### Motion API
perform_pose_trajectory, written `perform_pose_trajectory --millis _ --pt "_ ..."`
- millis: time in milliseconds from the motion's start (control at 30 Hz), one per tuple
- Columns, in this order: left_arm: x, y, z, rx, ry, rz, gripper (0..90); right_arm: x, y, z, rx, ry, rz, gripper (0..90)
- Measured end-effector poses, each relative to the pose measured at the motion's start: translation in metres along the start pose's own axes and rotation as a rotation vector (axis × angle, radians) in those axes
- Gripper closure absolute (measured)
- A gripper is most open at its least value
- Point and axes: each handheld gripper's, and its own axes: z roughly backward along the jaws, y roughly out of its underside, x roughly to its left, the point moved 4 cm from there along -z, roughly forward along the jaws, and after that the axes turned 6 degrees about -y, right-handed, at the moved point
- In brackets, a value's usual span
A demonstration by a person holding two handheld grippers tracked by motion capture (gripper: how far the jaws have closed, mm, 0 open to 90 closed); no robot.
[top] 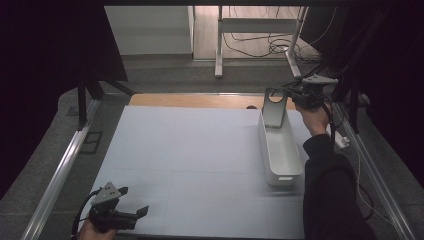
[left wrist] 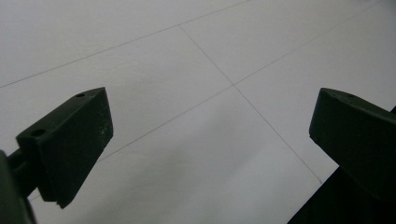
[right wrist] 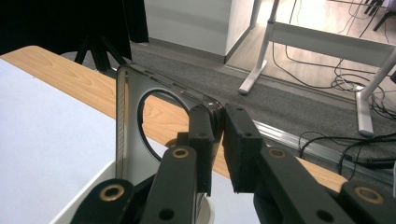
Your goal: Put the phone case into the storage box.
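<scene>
The right hand-held gripper [right wrist: 218, 140] pinches a flat grey plate [top: 273, 107] by its edge over the white bin [top: 280, 150] at the bench's far right; it looks stiff, light, slippery; the left hand-held gripper [left wrist: 210, 140] gapes wide.

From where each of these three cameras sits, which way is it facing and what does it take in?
High view: above the person's side, looking forward and down on the white table; forearms, left gripper, right gripper.
Left gripper view: rides the left gripper, facing bare table.
Right gripper view: rides the right gripper, facing the grey plate over the white bin.
Shared: high and right views both show plate and bin.
</scene>
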Motion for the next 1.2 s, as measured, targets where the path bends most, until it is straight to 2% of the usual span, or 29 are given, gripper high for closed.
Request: perform_pose_trajectory --millis 700,1000,1200 --pt "0.0 0.0 0.0 0.003 -0.001 0.0 0.8 -0.001 0.013 -0.011 -0.005 -0.012 0.024 81.3" --pt "0.0 0.0 0.0 0.005 -0.002 -0.004 0.8 -0.002 0.018 -0.013 -0.005 0.003 0.018 80.7" --pt "0.0 0.0 -0.001 0.006 -0.003 -0.005 0.9 -0.004 0.021 -0.013 -0.007 0.023 0.011 75.5"
